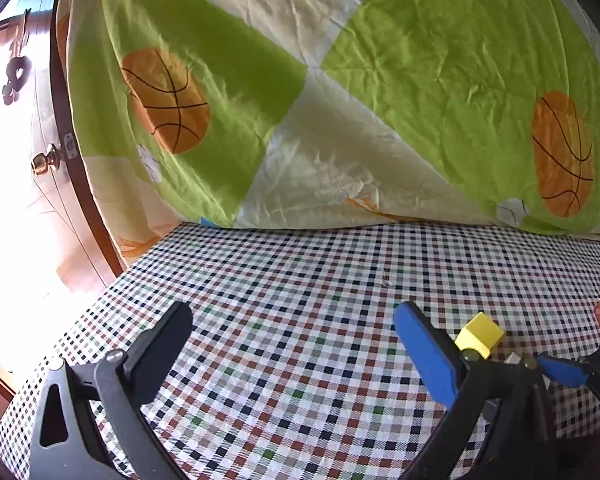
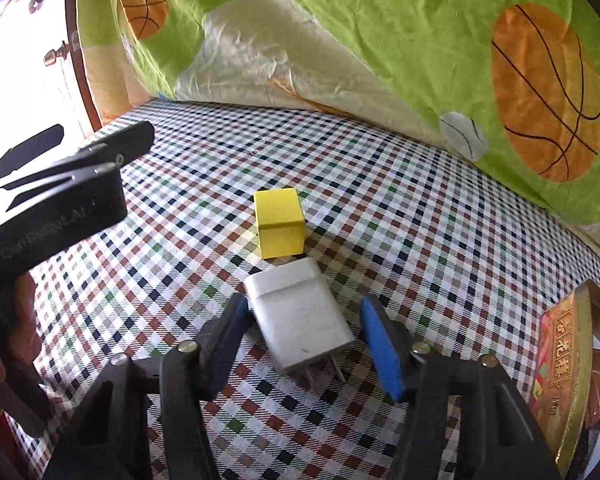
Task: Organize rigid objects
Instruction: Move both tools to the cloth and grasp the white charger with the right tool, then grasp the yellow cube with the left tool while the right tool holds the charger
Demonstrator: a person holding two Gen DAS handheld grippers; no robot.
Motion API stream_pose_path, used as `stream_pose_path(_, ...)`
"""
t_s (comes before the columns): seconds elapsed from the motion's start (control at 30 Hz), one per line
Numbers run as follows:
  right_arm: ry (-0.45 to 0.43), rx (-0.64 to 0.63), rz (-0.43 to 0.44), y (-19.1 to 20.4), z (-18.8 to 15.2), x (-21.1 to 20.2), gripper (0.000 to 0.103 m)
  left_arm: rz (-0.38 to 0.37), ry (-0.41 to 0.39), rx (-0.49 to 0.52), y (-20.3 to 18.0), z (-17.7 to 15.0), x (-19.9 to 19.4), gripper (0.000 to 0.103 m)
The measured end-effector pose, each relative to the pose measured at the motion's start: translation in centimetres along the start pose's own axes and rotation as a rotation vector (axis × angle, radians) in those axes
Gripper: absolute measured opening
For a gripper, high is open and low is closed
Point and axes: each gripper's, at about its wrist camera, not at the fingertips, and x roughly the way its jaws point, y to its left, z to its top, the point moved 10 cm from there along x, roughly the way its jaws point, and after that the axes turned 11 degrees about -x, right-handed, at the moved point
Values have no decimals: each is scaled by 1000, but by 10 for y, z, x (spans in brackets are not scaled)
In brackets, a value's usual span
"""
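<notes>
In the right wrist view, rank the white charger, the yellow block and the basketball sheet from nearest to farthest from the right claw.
1. White charger: lying between the fingers of the right claw, on the checked cloth.
2. Yellow block: just beyond the charger.
3. Basketball sheet: hanging at the back.

My left gripper [image 1: 292, 332] has black plastic arms with triangular cut-outs, one finger faced in black and the other in a blue pad, each pinned by a silver screw. My right gripper [image 2: 304, 336] is built the same, blue pad on one side, brass-coloured screw heads on its linkages. Faint grey lettering runs along the left one's black body.
</notes>
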Motion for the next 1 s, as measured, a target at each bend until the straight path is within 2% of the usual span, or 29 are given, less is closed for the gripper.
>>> stream_pose_path(0.07, 0, -3, -3, 1, 0, 0, 58, 7, 3, 10, -1, -1, 1, 102)
stream_pose_path(0.13, -4, -3, 10, 3, 0, -1, 51, 9, 2, 15, -1, -1, 0, 103)
stream_pose_path(0.23, -7, 14, 33, 4, 0, 0, 46, 11, -3, 15, -1, 0, 0, 103)
stream_pose_path(0.3, -8, 30, 24, 2, 0, -2, 40, 10, -1, 12, 0, 0, -1, 103)
stream_pose_path(0.37, -8, 51, -7, -3, -2, -5, 40, 11, 2, 11, 1, 0, 0, 103)
stream_pose_path(0.5, -126, 138, -34, -22, 2, -29, 40, 6, 5, 28, -1, -1, 1, 103)
stream_pose_path(0.6, -183, 161, -95, -33, 5, -43, 40, -46, 4, 43, -7, -1, -1, 103)
stream_pose_path(0.7, -245, 147, -201, -45, 10, -61, 40, -84, -8, 34, -10, 0, -6, 103)
stream_pose_path(0.77, -271, 161, -255, -55, 12, -70, 40, -135, 12, 18, -15, -3, -8, 103)
stream_pose_path(0.9, -288, 234, -300, -80, 7, -80, 40, -214, 68, 32, -36, -12, -8, 103)
stream_pose_path(1.0, -290, 261, -315, -91, 4, -83, 40, -212, 93, 98, -54, -18, -6, 103)
